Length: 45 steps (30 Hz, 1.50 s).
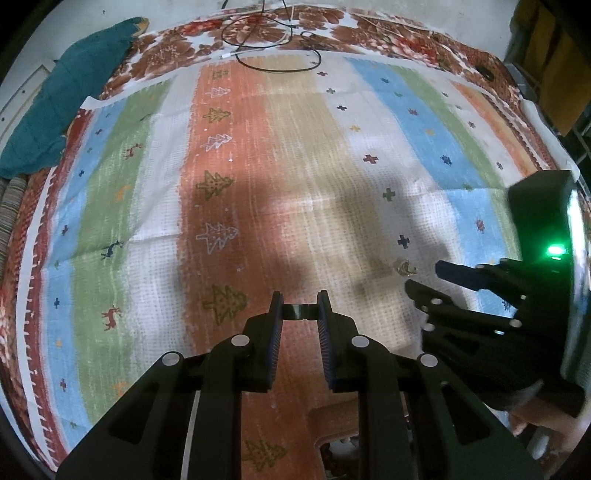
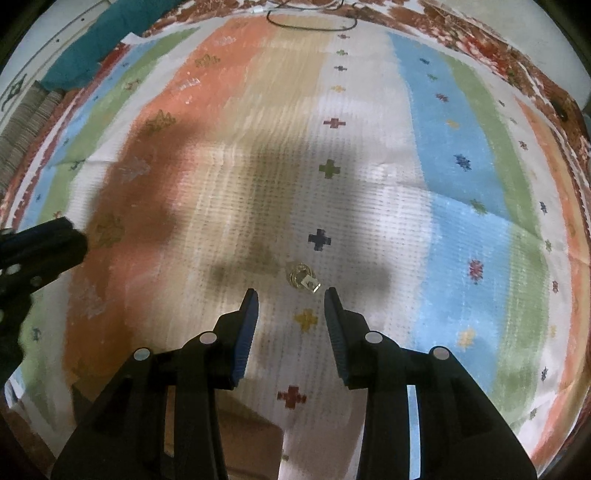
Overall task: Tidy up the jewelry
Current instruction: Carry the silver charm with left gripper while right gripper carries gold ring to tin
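Right gripper (image 2: 291,297) stands open just below the gold ring (image 2: 303,277), lower centre; left gripper (image 1: 300,310) pinches a dark ring (image 1: 297,311). The tiny gold ring may skid off the pads.

A striped cloth (image 1: 295,155) in orange, tan, white, blue and green covers the surface, printed with small trees, deer and crosses. Under it lies a brown floral sheet (image 1: 177,48). A teal fabric (image 1: 74,96) sits bunched at the far left, a black cable (image 1: 273,33) loops at the far edge; soft shadows fall mid-cloth
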Motion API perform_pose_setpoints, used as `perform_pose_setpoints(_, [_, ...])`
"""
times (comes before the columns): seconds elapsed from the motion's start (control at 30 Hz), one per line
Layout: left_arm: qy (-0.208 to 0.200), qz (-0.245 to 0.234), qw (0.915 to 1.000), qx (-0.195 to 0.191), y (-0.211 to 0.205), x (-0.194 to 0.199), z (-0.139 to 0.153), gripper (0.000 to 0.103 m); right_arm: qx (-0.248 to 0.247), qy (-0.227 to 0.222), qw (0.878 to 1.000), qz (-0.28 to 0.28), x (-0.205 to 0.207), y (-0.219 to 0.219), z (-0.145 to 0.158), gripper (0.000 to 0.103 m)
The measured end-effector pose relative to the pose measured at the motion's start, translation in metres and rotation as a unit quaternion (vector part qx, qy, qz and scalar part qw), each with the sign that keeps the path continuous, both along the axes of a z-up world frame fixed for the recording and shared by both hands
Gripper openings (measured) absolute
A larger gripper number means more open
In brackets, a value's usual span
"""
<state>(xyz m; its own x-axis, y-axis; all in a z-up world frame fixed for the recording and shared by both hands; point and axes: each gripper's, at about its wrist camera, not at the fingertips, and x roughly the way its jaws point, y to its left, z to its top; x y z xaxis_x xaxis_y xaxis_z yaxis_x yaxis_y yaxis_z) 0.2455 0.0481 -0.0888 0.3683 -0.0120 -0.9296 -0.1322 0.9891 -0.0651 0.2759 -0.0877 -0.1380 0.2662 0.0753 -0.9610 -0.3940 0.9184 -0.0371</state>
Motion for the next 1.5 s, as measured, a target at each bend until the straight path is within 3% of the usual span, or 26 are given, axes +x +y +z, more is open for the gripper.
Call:
perform_pose_setpoints(0.13, [0.001, 0.001, 1.0, -0.003, 0.002, 0.001, 0.0, 0.018, -0.011, 0.007, 1.0, -0.003, 0.008, 0.001, -0.012, 0.036])
perform_pose_setpoints(0.57, [-0.001, -0.007, 1.0, -0.003, -0.002, 0.0, 0.002, 0.018, -0.031, 0.01, 0.999, 0.009, 0.022, 0.005, -0.029, 0.017])
perform_pose_setpoints(0.8, [-0.007, -0.002, 1.0, -0.005, -0.002, -0.003, 0.007, 0.018, -0.016, 0.013, 1.0, 0.006, 0.015, 0.004, -0.025, 0.017])
perform_pose_setpoints(1.07, [-0.028, -0.004, 0.9996, -0.01, -0.006, -0.018, 0.023, 0.018, 0.005, -0.014, 1.0, 0.0, -0.01, -0.004, 0.006, 0.017])
perform_pose_setpoints(1.3, [-0.051, -0.012, 0.9985, -0.013, -0.019, -0.041, 0.04, 0.018, 0.03, -0.063, 0.997, 0.01, -0.04, -0.011, 0.056, 0.017])
perform_pose_setpoints(1.5, [-0.06, -0.019, 0.9979, -0.015, -0.029, -0.057, 0.045, 0.018, 0.048, -0.078, 0.996, 0.011, -0.055, -0.019, 0.072, 0.017])
